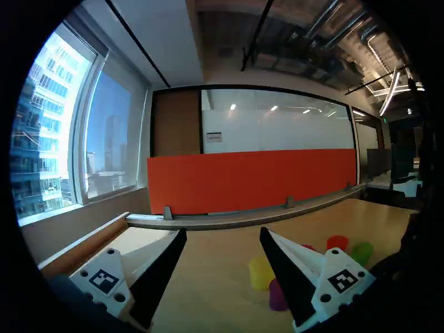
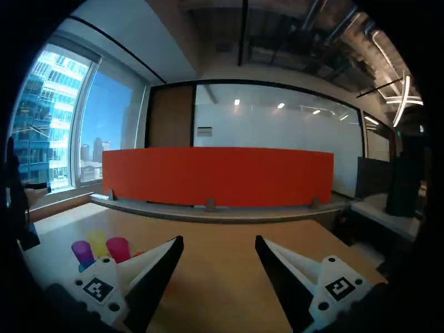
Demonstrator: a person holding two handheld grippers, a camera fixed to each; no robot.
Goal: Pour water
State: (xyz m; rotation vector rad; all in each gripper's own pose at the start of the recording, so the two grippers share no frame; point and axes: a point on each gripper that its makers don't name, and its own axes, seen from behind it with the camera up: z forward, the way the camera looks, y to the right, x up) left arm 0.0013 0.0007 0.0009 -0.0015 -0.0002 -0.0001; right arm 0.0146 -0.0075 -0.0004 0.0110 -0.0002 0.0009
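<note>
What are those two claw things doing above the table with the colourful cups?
A person holds the left hand-held gripper and the right hand-held gripper over a light wooden table. Both are open and hold nothing. A small yellow plastic cup, a purple plastic cup, a red plastic cup and a green plastic cup stand close together on the table, untouched. No water is being poured yet.

"What's behind the pale wooden worktop [image 2: 222,261]?"
"A long orange divider panel [image 2: 222,175] stands along its far edge."
"And next to it?"
"A big glass window [image 2: 97,127] with tall blue buildings [image 2: 44,111] outside. Grey pipes [image 2: 333,30] run under the ceiling."
</note>
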